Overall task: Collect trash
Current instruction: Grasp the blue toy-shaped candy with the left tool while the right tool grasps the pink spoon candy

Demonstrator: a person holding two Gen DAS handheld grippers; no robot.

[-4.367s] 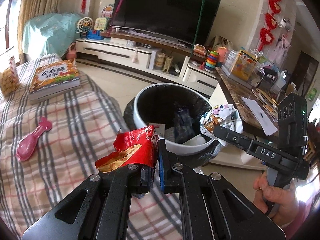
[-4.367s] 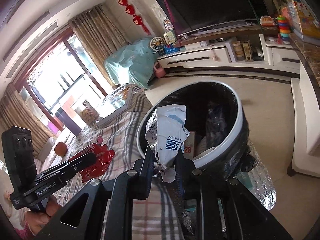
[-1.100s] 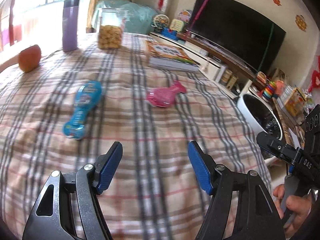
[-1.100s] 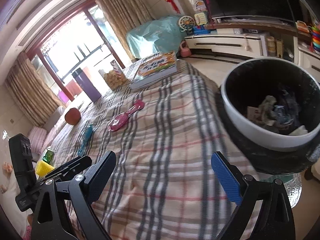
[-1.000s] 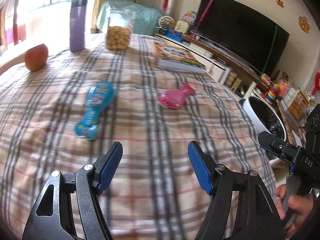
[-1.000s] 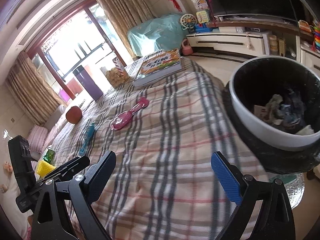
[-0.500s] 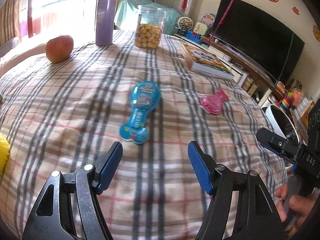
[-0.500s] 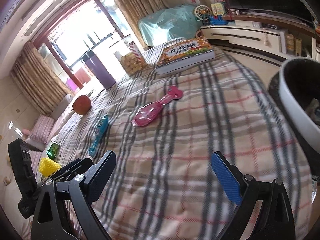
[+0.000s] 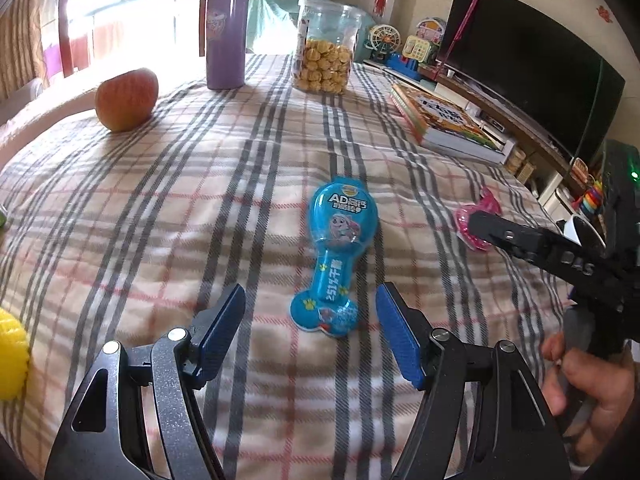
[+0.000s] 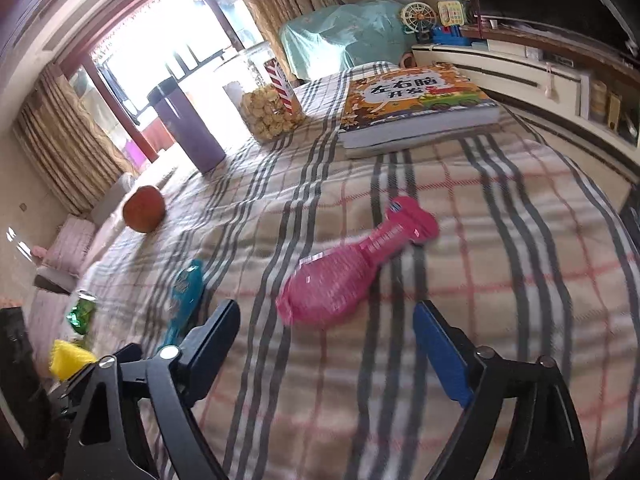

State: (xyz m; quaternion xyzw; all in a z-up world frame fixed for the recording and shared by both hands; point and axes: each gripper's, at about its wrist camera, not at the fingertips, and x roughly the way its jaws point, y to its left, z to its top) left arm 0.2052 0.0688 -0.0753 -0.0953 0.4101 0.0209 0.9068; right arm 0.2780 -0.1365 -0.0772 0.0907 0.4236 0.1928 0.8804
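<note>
A blue bone-shaped snack packet [image 9: 338,256] lies flat on the plaid tablecloth [image 9: 200,208], just ahead of my open, empty left gripper [image 9: 310,330]. It shows too in the right wrist view [image 10: 182,300]. A pink bone-shaped packet [image 10: 352,264] lies just ahead of my open, empty right gripper [image 10: 326,340]. In the left wrist view the pink packet [image 9: 478,222] is partly hidden behind the right gripper's finger [image 9: 528,242]. The trash bin is mostly out of view.
On the cloth stand an apple [image 9: 126,100], a purple flask [image 9: 226,28], a jar of snacks [image 9: 326,44] and a thick book [image 9: 444,124]. A yellow object [image 9: 12,354] and a green can [image 10: 82,312] sit at the near left. A TV [image 9: 532,80] stands behind.
Both grippers dropped their wrappers at the bin, opened, and swung back over the table. The left one closed in on the blue packet, the right one on the pink packet.
</note>
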